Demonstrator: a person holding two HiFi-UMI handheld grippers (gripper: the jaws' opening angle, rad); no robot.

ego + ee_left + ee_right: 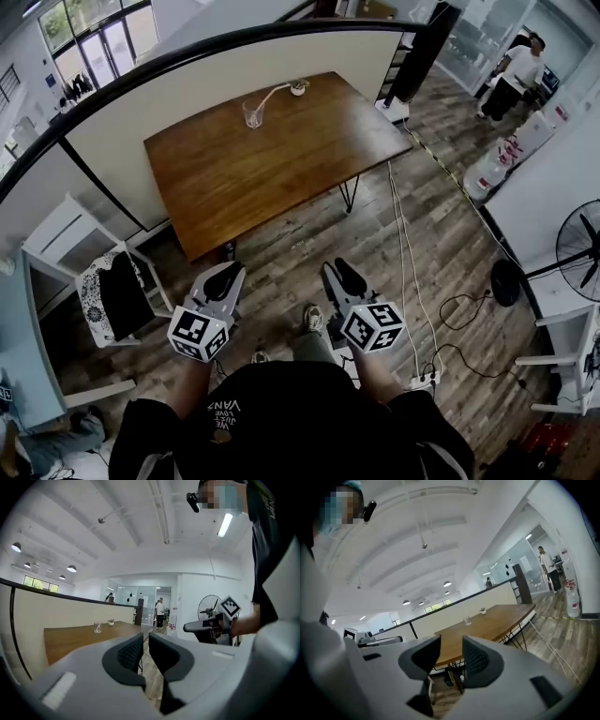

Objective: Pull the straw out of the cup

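A clear glass cup (253,114) stands at the far side of the wooden table (272,178), with a white bent straw (273,92) leaning out of it to the right. It looks small and distant in the left gripper view, cup (97,628), and in the right gripper view, cup (467,620). Both grippers hover over the floor well short of the table, near the person's body. My left gripper (225,272) (145,638) is shut with nothing in it. My right gripper (336,272) (451,643) stands open and holds nothing.
A small potted plant (299,87) sits next to the cup. A white chair with a dark cushion (112,295) stands at left. Cables (403,244) run over the floor right of the table. A fan (581,248) and a person (516,70) are at far right.
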